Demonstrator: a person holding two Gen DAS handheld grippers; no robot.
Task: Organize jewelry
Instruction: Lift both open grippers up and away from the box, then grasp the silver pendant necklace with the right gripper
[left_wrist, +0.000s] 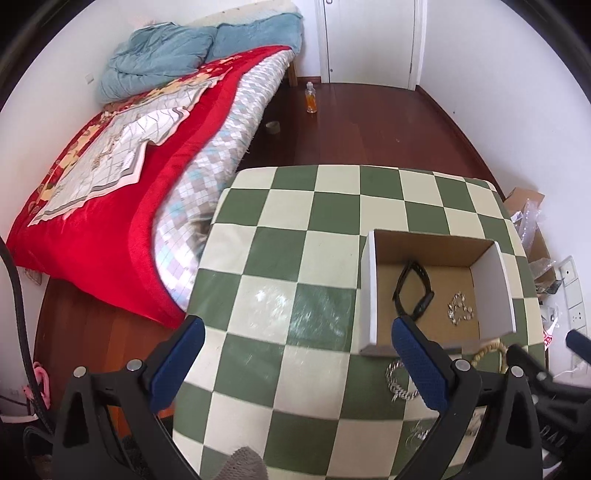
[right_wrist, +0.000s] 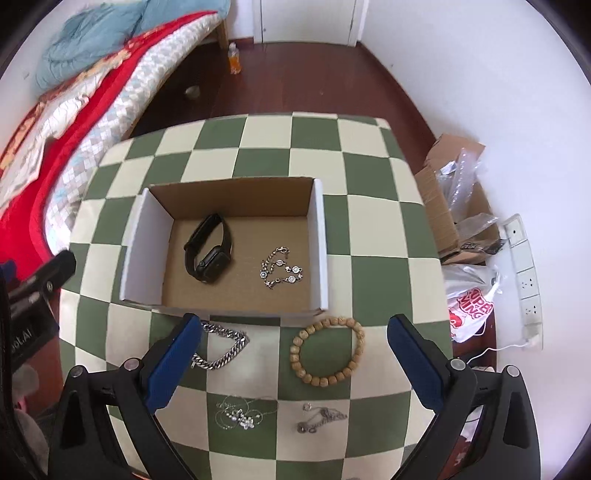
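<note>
An open cardboard box (right_wrist: 317, 236) (left_wrist: 369, 288) sits on the green-and-cream checkered table (right_wrist: 266, 147). Inside lie a black watch (right_wrist: 209, 248) (left_wrist: 413, 290) and a silver charm bracelet (right_wrist: 281, 268) (left_wrist: 459, 308). In front of the box lie a silver chain bracelet (right_wrist: 221, 349) (left_wrist: 399, 382), a wooden bead bracelet (right_wrist: 327, 350), a thin pearl necklace (right_wrist: 240, 415) and a small silver chain (right_wrist: 319, 419). My right gripper (right_wrist: 295, 363) is open and empty, above the bead bracelet. My left gripper (left_wrist: 299, 363) is open and empty, over the table's left part.
A bed with a red blanket (left_wrist: 110, 221) stands left of the table. Cardboard and plastic bags (right_wrist: 461, 206) and a power strip (right_wrist: 524, 273) lie on the floor at right. A bottle (left_wrist: 311, 98) stands on the wooden floor beyond.
</note>
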